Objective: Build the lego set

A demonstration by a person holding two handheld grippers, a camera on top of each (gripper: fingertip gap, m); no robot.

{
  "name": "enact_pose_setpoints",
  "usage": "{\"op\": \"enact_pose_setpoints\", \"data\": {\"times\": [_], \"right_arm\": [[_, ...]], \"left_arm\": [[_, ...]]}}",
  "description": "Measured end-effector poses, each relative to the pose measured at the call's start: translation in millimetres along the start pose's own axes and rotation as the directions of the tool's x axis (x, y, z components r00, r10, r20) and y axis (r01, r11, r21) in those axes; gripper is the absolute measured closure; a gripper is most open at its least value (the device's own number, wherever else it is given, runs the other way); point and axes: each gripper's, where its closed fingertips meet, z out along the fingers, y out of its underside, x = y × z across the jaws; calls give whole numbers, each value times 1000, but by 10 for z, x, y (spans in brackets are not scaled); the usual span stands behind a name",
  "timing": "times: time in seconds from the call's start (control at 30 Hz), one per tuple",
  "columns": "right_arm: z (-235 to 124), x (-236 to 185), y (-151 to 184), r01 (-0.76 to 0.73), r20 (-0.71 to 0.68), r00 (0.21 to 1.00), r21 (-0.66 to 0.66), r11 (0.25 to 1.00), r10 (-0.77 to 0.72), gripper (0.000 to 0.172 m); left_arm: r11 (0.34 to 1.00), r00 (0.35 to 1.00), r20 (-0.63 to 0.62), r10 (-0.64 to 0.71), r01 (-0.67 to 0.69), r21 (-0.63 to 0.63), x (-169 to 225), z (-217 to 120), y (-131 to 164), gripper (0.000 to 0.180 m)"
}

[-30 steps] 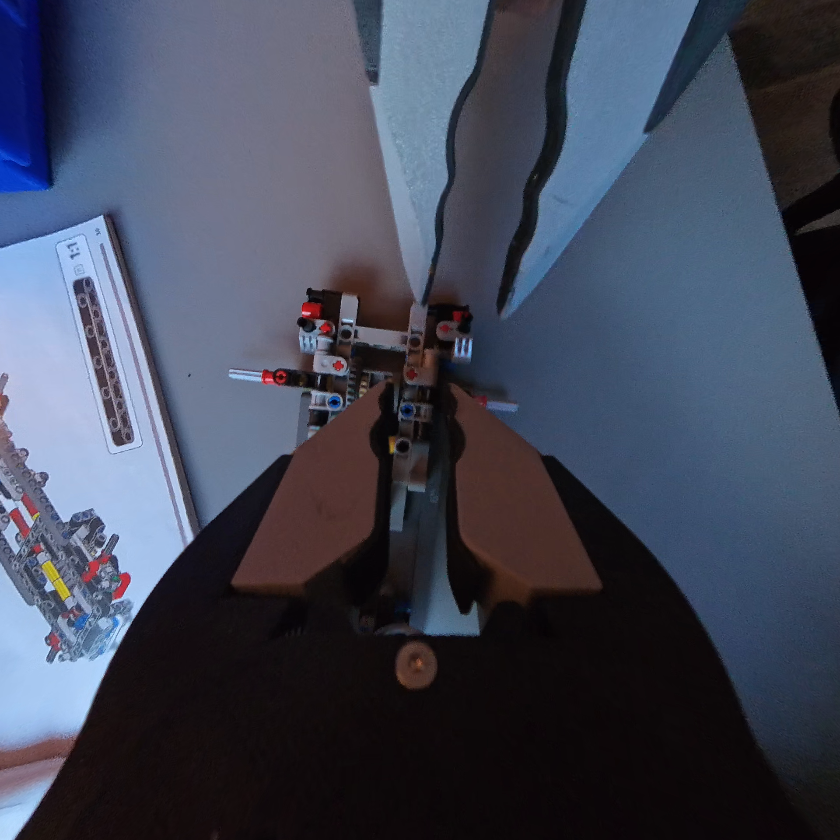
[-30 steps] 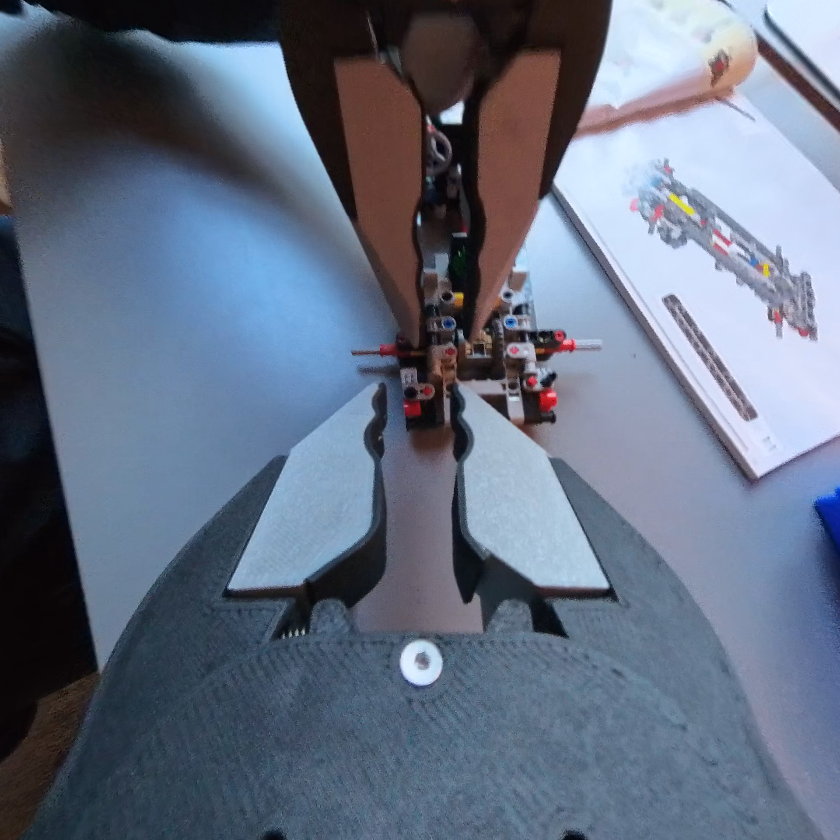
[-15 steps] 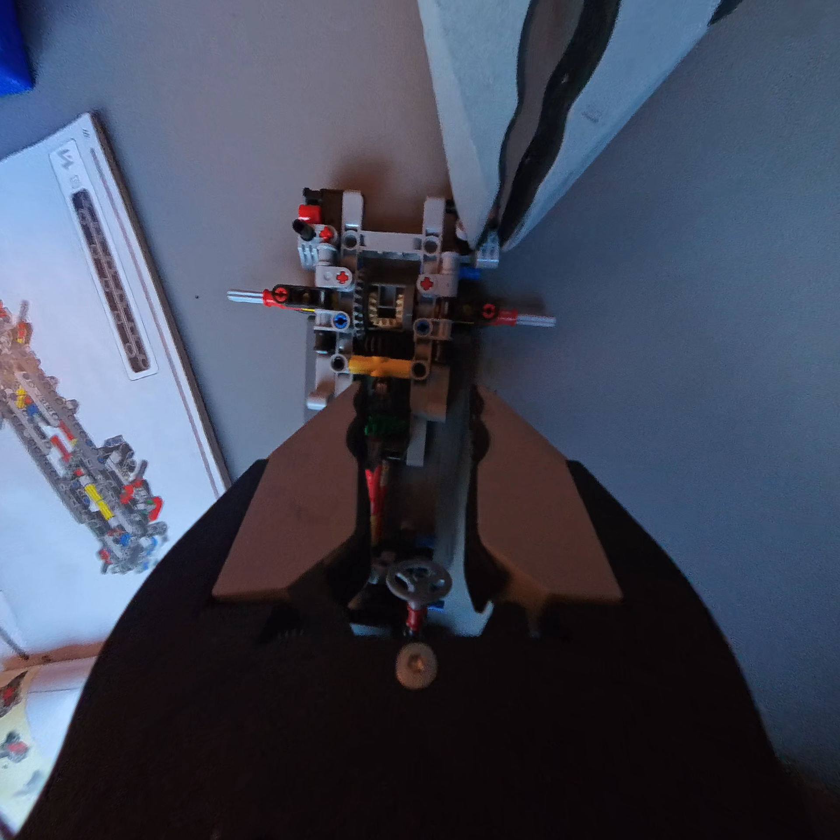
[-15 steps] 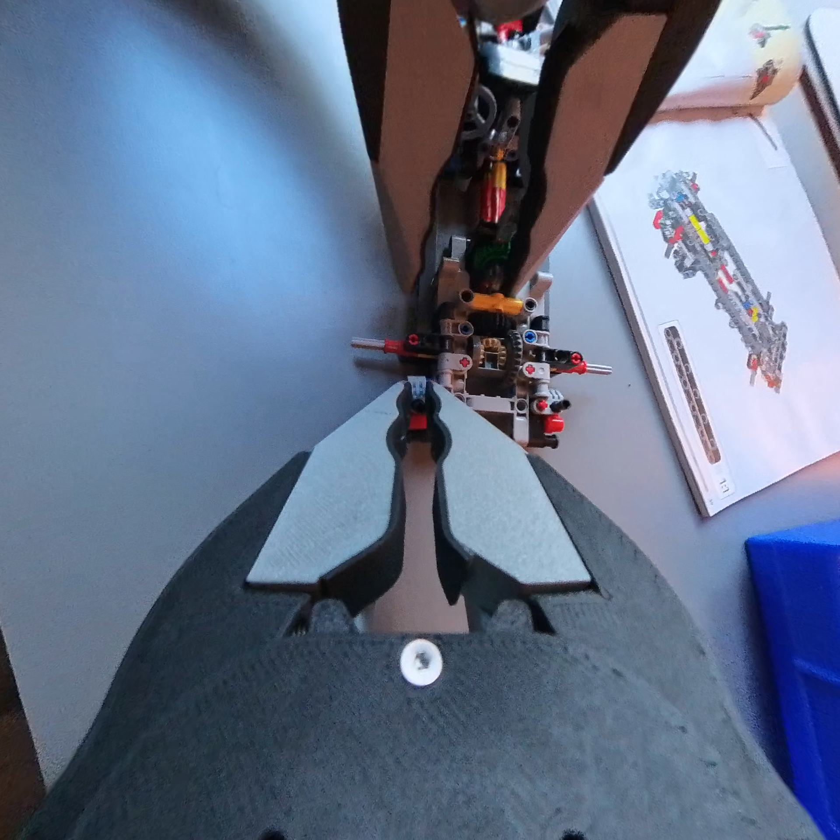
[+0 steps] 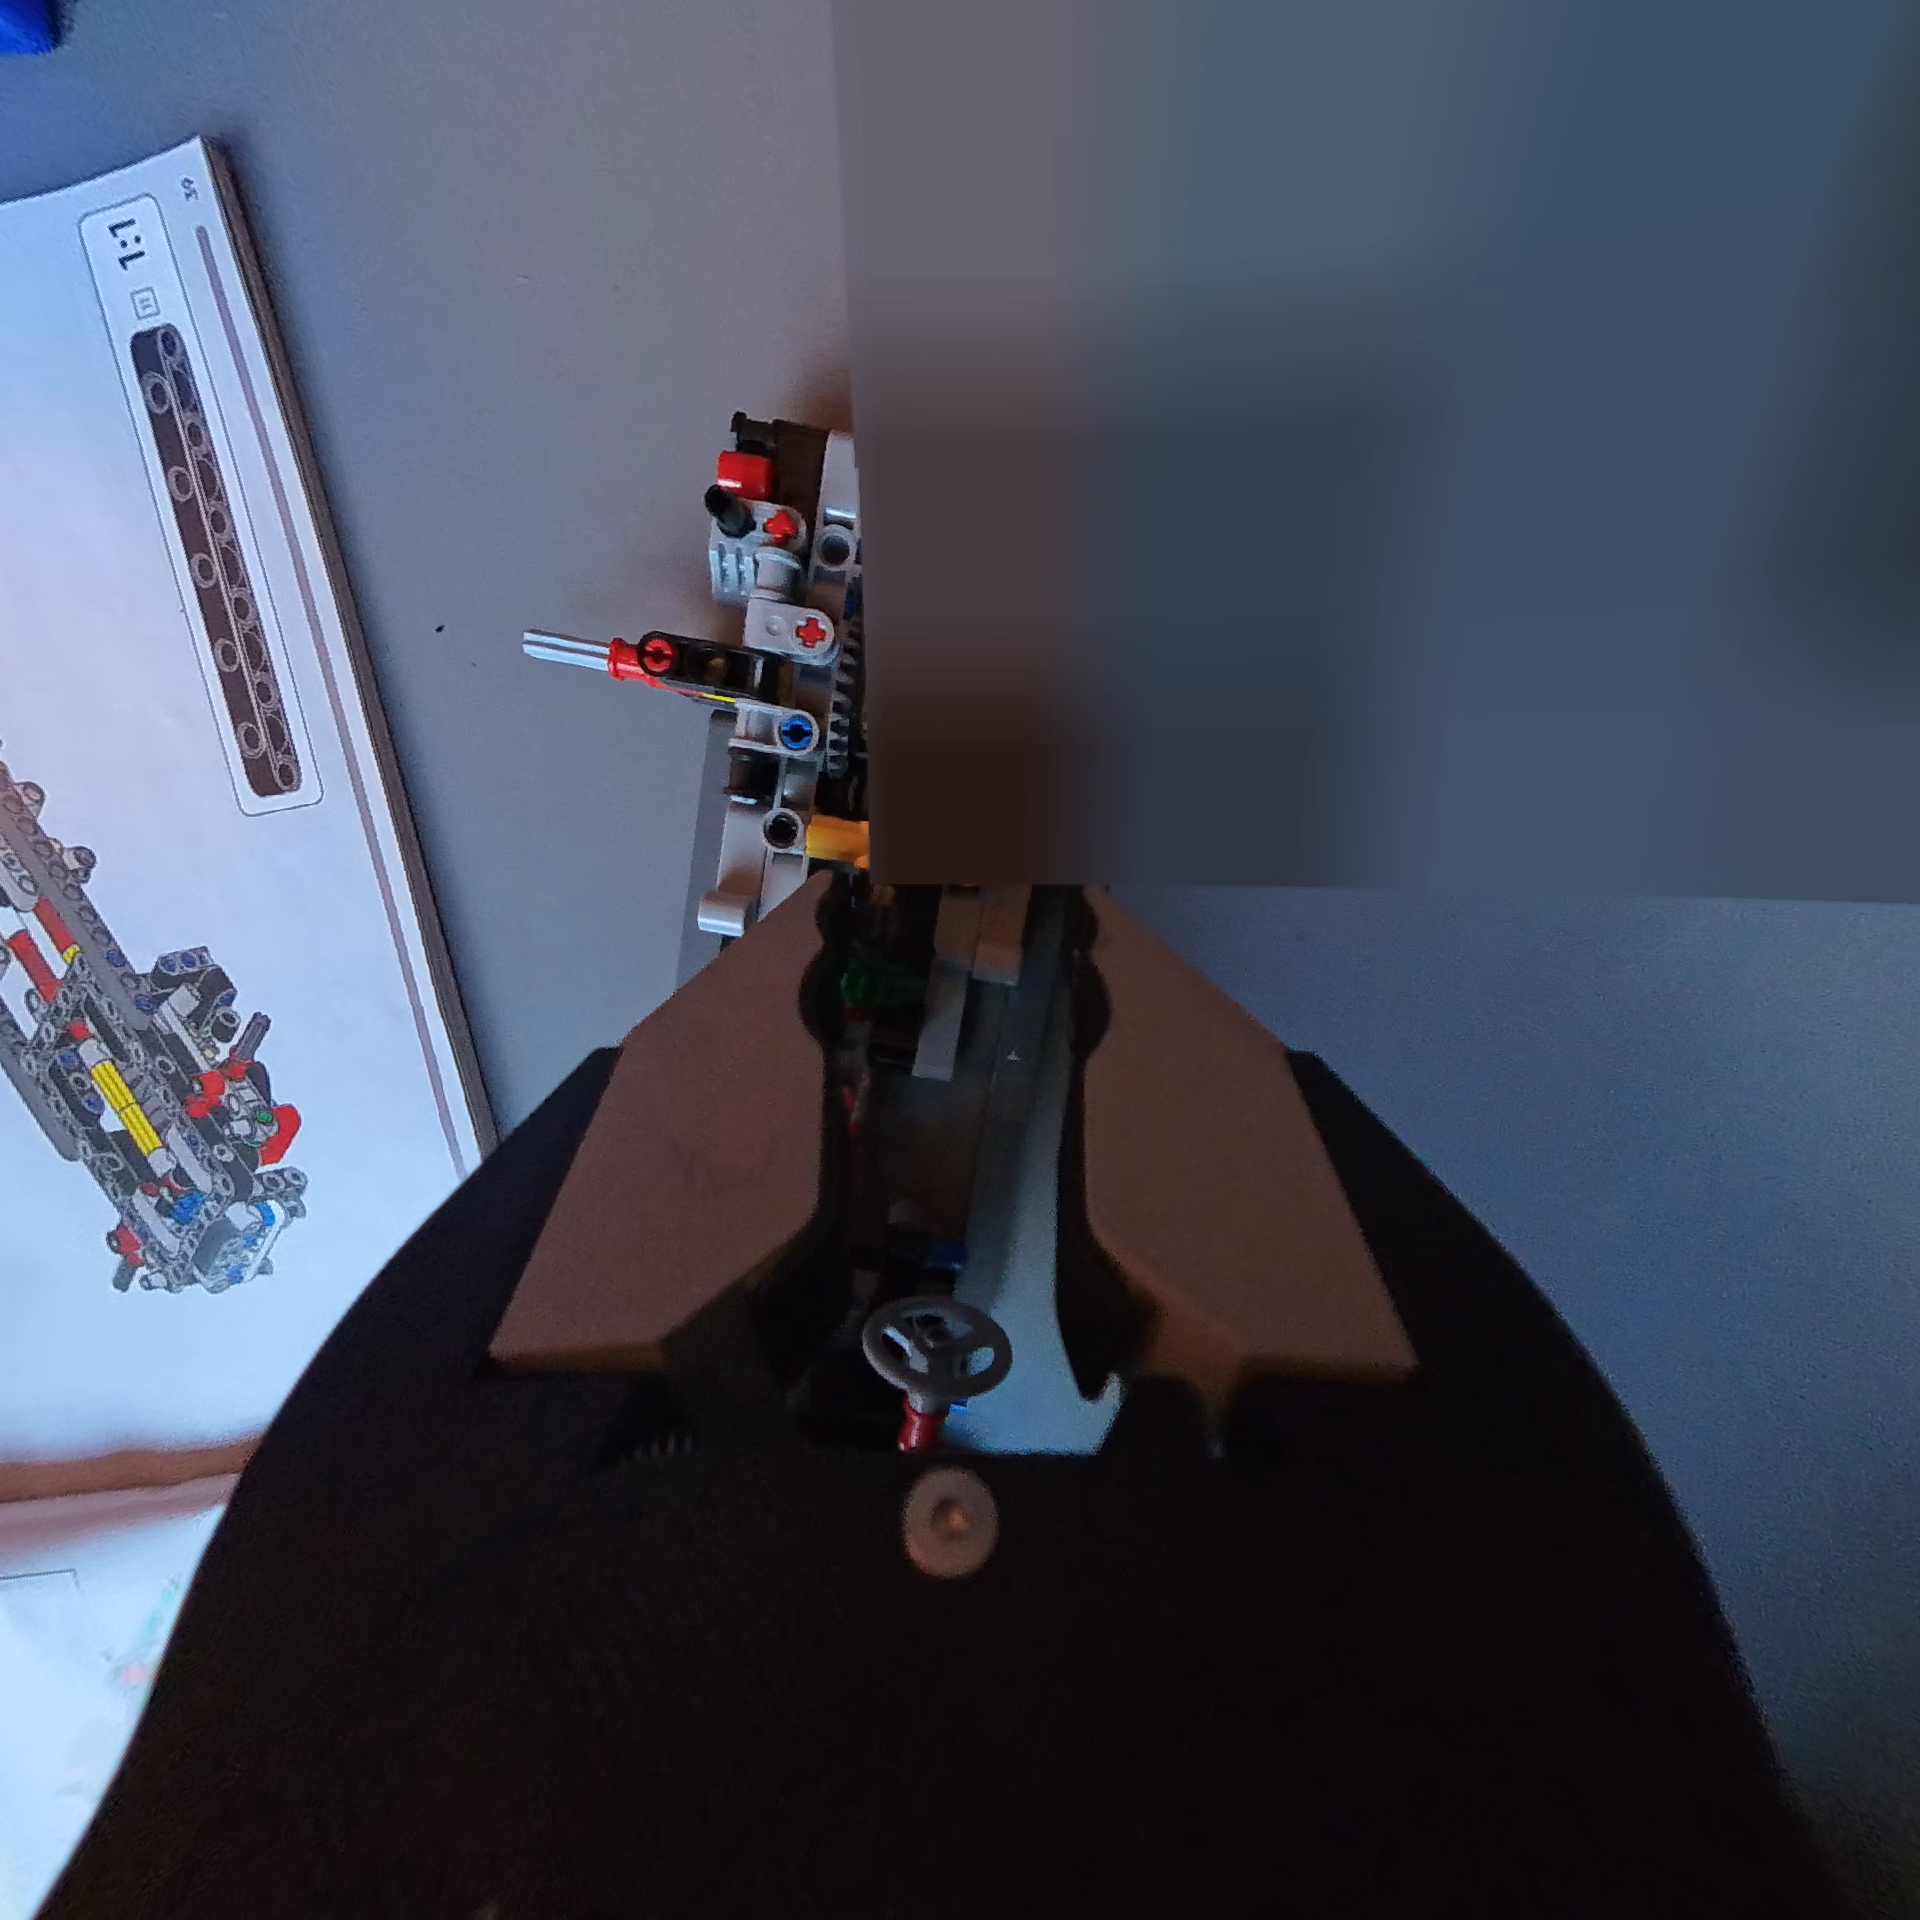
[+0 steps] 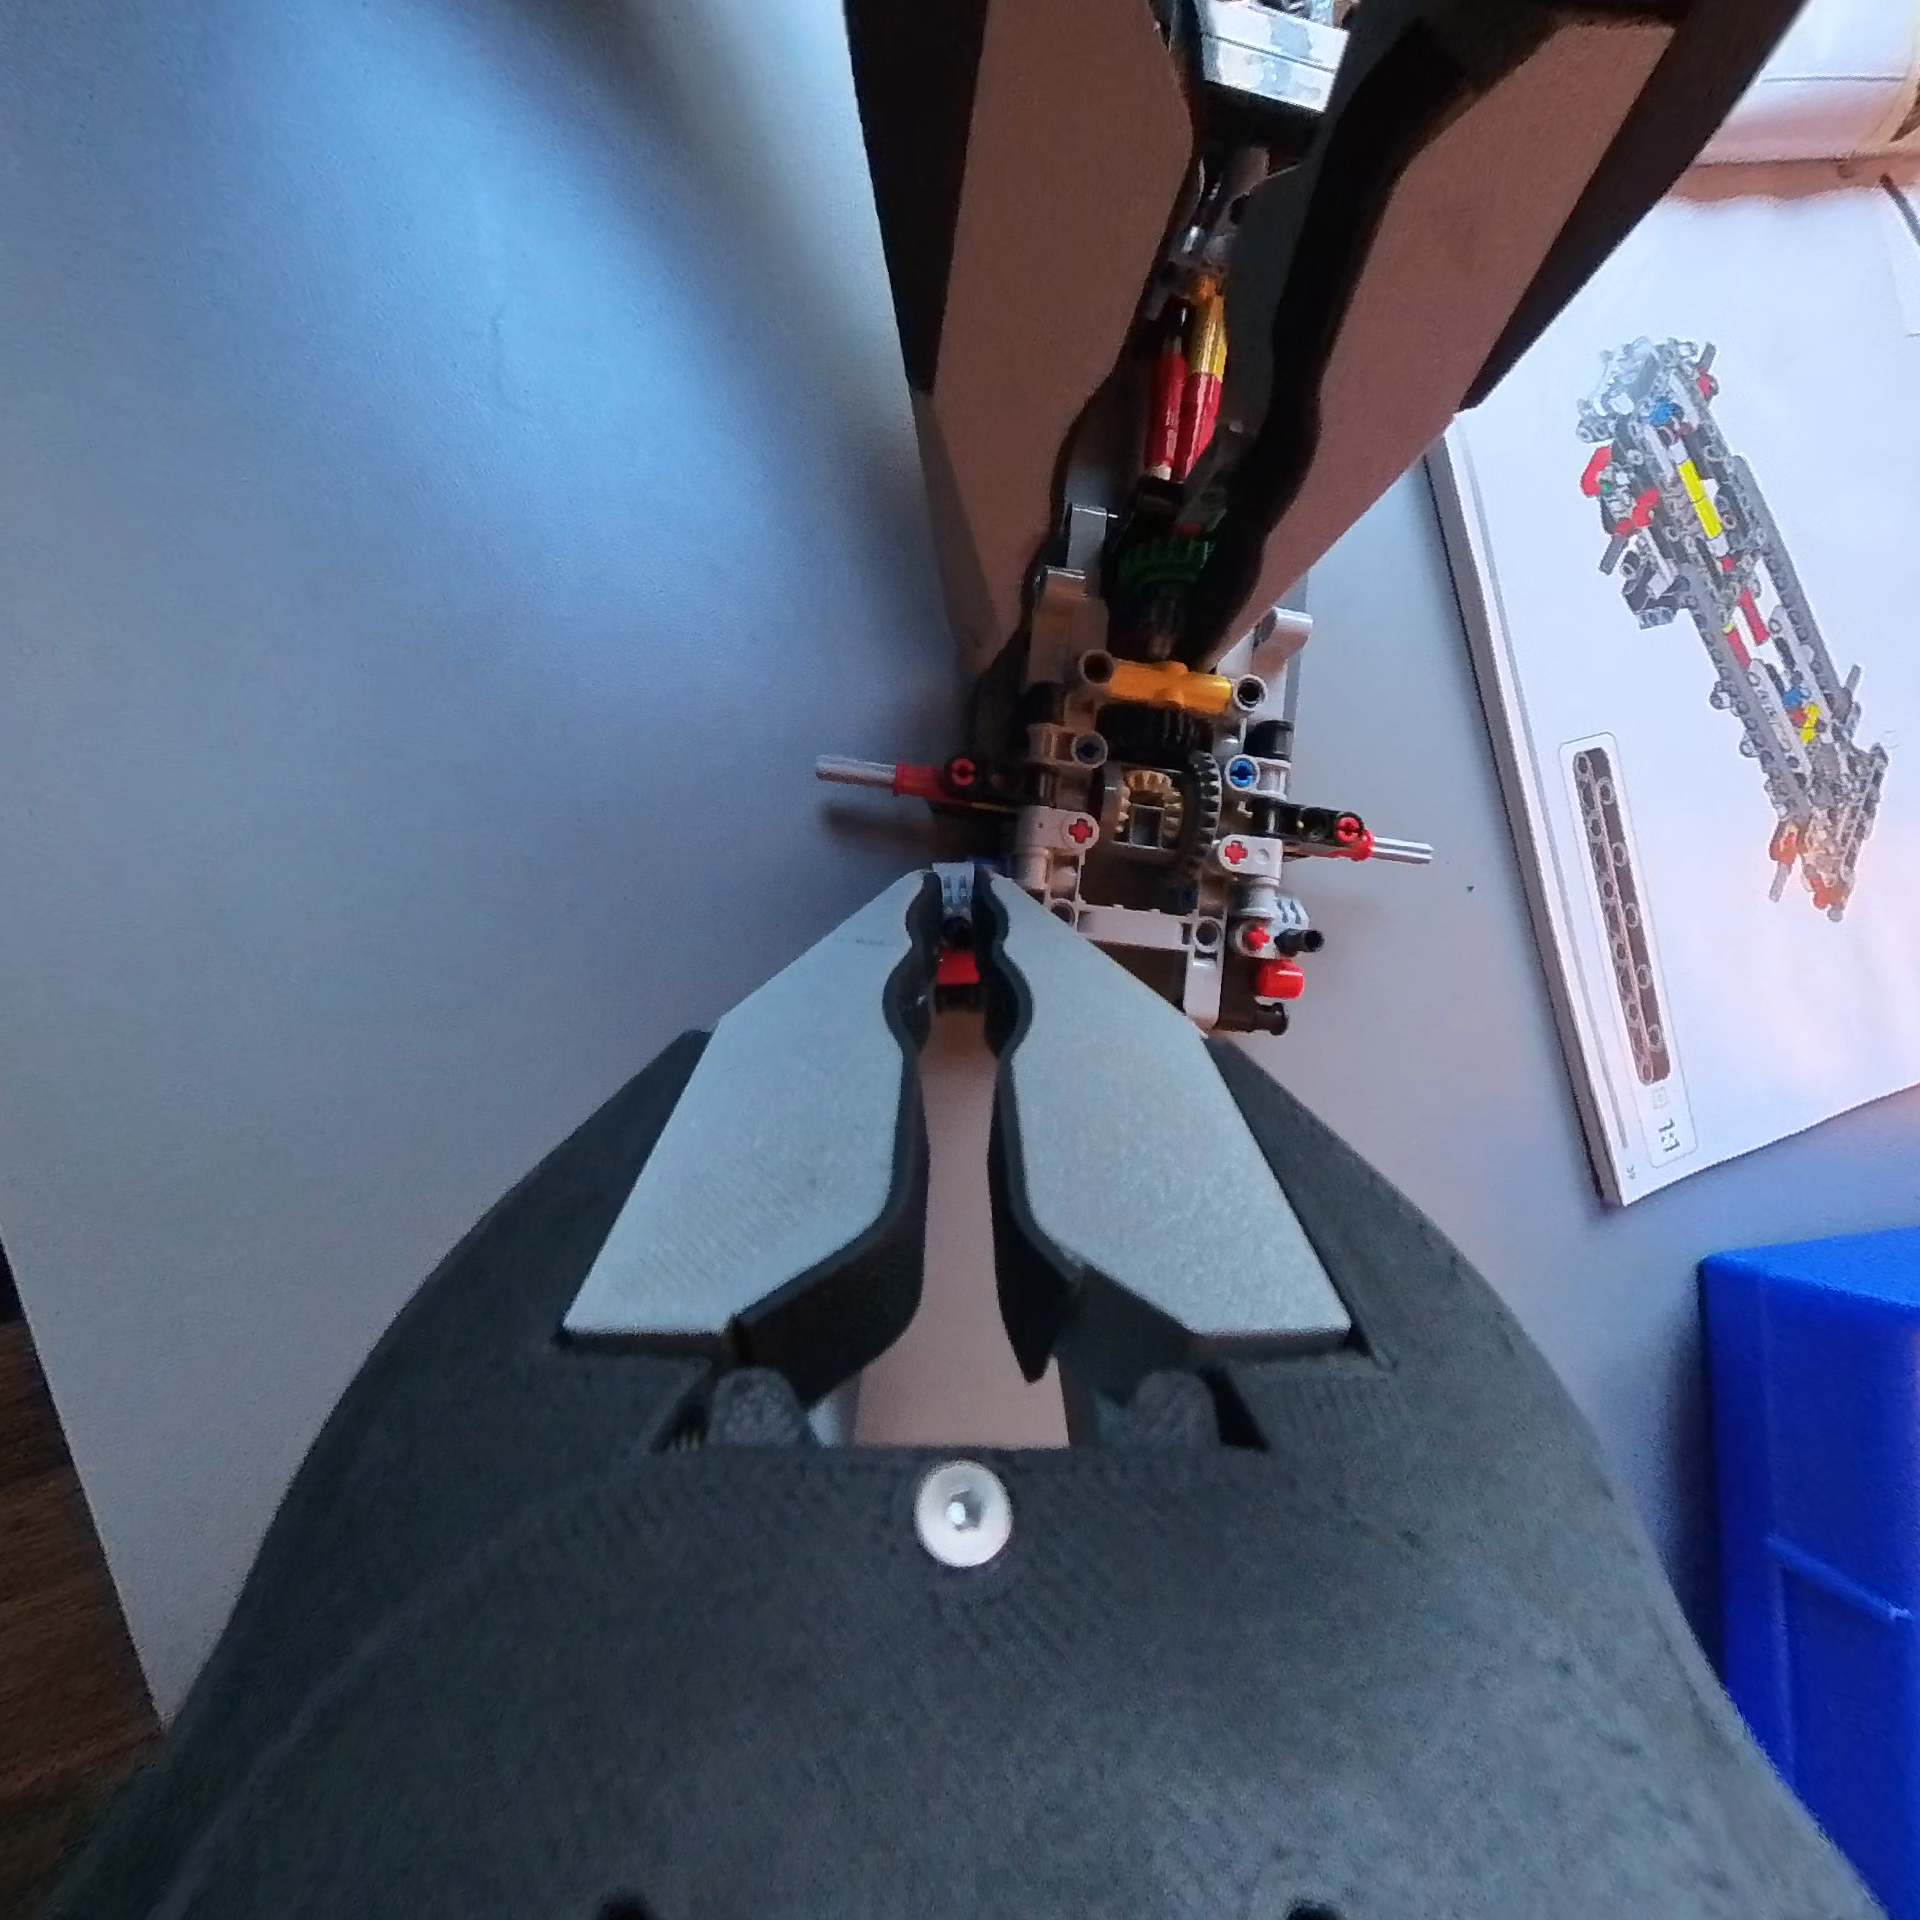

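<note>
A building-brick vehicle chassis (image 5: 774,665) of grey, black and red parts lies on the grey table, and it also shows in the right wrist view (image 6: 1153,821). My left gripper (image 5: 961,894), with brown fingers, is shut on the chassis's long body, with a small grey steering wheel (image 5: 935,1351) between the finger bases. The right wrist view shows it (image 6: 1096,649) coming in from the far side. My right gripper (image 6: 956,883), with grey fingers, is shut on a small grey and red corner piece (image 6: 956,961) at the chassis's near left corner. A blurred patch hides the upper right of the left wrist view.
An open instruction booklet (image 5: 156,727) lies beside the chassis and shows at the right in the right wrist view (image 6: 1714,727). A blue bin (image 6: 1818,1558) stands at the lower right. The table's edge and the floor (image 6: 62,1507) are at the lower left. The left gripper's tips are roughly 6 cm from the right gripper's.
My left gripper let go of a narrow beam, drew back along the chassis and now grips its wider body. My right gripper moved forward and closed on the corner piece.
</note>
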Motion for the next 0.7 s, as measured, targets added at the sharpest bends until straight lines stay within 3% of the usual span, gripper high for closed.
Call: {"op": "enact_pose_setpoints", "data": {"times": [0.1,0.27,0.43,0.57,0.7], "right_arm": [[4,-7,3,30,-9,1000,-13,999,-30,170],[6,-8,2,45,-6,999,-15,999,-45,169],[104,-30,2,168,-21,986,-26,986,-168,172],[191,-14,18,114,-27,993,-31,993,-115,172],[1,36,-48,95,-101,991,46,994,-90,172]], "left_arm": [[997,997,-3,-73,73,16,-28,-1,-24,148],[998,998,6,-64,63,25,-28,-4,-22,148],[997,998,15,-62,62,35,-23,7,-49,148],[996,997,19,-74,73,46,-35,9,-56,148],[996,997,19,-70,69,49,-35,8,-54,148]]}}
